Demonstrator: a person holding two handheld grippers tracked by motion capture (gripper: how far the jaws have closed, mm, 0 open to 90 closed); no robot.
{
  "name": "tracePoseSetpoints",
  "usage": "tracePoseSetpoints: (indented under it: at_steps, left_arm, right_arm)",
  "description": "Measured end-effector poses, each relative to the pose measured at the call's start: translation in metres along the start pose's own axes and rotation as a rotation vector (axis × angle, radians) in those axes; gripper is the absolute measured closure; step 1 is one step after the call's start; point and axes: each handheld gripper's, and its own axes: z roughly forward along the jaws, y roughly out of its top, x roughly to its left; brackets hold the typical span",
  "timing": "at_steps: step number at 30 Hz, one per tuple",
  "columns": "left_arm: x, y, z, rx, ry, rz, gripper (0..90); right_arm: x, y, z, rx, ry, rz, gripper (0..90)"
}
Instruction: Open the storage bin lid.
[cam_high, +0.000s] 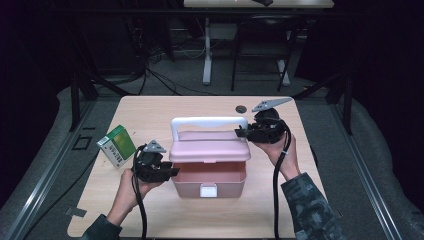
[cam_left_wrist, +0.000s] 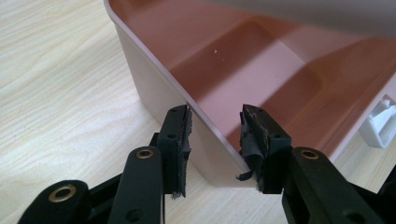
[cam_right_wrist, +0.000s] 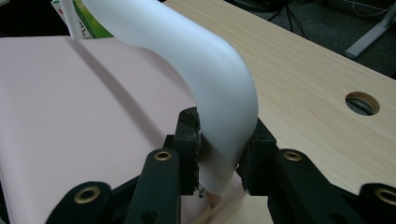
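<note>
Pink storage box (cam_high: 209, 170) sat near the middle of a pale wooden table (cam_high: 150, 107), its lid (cam_high: 210, 147) lifted partway and its white handle (cam_high: 210, 122) standing up behind. In the high view, the left gripper (cam_high: 172, 171) met the box's left wall while the right gripper (cam_high: 239, 133) met the handle's right end. A green carton (cam_high: 117, 145) lay well apart to the left, and a round hole (cam_high: 241, 108) marked the tabletop behind.

In the left gripper view, the box's thin wall (cam_left_wrist: 205, 140) ran between the two black pads (cam_left_wrist: 180, 135). One pad looked to touch the outside; a gap remained at the other pad on the inside, so the jaws sat narrowed around the wall without a clear pinch. The box's inside was bare.

In the right gripper view, the jaws were clamped on the handle's curved end (cam_right_wrist: 229, 140), pads pressed against both sides, with the lid (cam_right_wrist: 84, 121) spread out to the left.

To do this step well, the left gripper likely needed to pinch the wall firmly and hold the base down, while the right swung the handle in a smooth arc about the hinge, so the base would not tip or slide.
</note>
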Motion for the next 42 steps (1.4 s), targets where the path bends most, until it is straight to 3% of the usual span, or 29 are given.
tracePoseSetpoints:
  at_steps: [18,29,42]
  left_arm:
    - [0.002,0.0,-0.001,0.003,0.002,0.01,62.1]
    - [0.001,0.001,0.0,0.001,-0.002,0.02,62.2]
    - [0.001,0.0,0.0,0.001,-0.001,0.022,62.1]
  right_arm:
    - [-0.008,0.017,0.004,-0.024,0.001,0.02,69.7]
    - [-0.02,0.02,0.005,-0.028,-0.008,0.086,68.0]
    - [-0.031,0.03,0.011,-0.021,-0.006,0.106,66.6]
